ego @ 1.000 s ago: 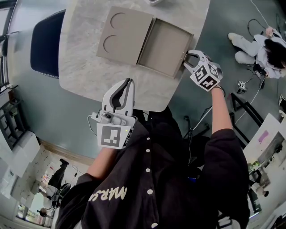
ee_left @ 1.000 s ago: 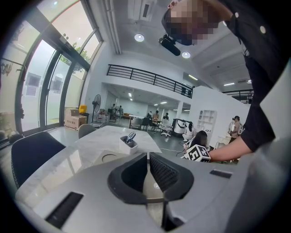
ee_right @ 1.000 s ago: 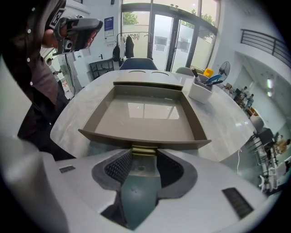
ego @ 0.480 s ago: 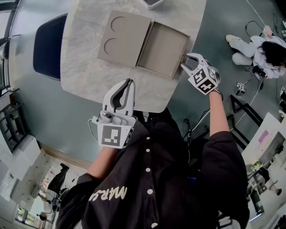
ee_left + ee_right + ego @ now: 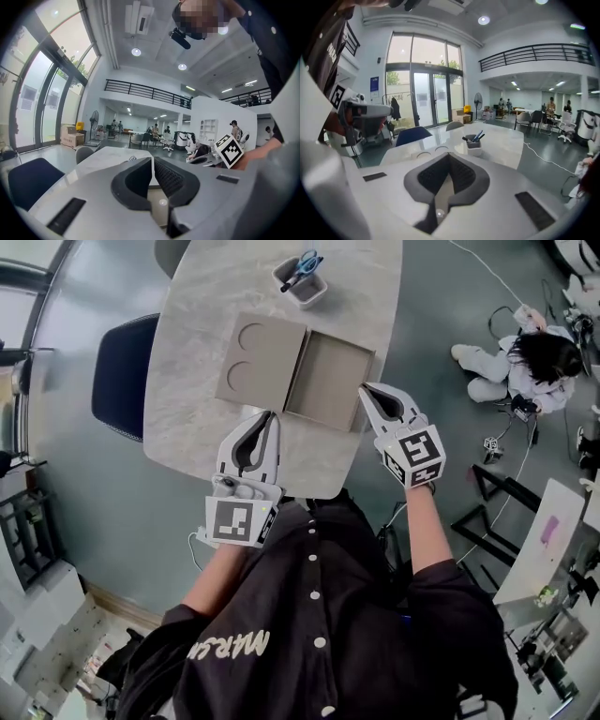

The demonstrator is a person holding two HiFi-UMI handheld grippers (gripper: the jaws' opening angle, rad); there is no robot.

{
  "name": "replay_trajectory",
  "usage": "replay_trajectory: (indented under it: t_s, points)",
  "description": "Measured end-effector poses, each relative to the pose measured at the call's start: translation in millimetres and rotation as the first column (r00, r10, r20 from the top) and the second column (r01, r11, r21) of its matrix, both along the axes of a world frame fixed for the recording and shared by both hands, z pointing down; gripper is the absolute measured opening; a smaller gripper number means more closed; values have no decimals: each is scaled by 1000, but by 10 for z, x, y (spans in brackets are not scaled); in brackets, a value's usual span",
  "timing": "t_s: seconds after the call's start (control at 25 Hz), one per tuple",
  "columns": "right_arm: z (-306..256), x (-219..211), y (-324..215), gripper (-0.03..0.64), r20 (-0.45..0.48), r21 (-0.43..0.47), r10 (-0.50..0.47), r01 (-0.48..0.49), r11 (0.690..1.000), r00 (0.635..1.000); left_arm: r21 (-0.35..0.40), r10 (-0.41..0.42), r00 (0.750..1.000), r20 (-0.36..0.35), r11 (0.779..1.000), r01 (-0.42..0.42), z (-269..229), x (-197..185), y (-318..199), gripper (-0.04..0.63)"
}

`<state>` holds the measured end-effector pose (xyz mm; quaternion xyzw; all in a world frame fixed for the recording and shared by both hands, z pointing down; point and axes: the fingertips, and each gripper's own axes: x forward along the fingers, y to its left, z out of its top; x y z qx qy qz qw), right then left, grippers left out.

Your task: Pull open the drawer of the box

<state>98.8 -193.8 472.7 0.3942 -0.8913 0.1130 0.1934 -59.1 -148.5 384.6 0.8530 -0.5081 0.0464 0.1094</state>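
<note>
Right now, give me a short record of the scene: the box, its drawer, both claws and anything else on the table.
box: tan, flat on the marble table, two round cutouts on top
drawer: pulled out, looks empty
left claw: shut, empty
right claw: jaws just closed, nothing between them
also on table: cup of pens, beyond the box

A roomy open-plan office — mezzanine railing [image 5: 534, 52], tall glass doors [image 5: 424, 93], office chairs [image 5: 566, 125].

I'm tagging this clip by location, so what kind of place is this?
Probably a large open-plan office or lab hall: a railed mezzanine, tall glazed doors, and desks with office chairs beyond the marble table.
</note>
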Motion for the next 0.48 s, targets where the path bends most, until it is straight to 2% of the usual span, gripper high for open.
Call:
replay_trajectory:
  t_s: [0.2,0.36,0.48]
  points:
    - [-545,100,95,-3,106,85,132,-141,986,986,44,0,1000,-17,999,0,-223,-51,-23,26]
    - [-814,292,166,-3,168,139,249,-273,952,954,93,7,1000,-14,996,-5,-402,-79,-51,26]
    - [-1021,373,256,-3,207,175,298,-335,926,932,119,7,1000,-14,993,-6,-516,-97,-48,26]
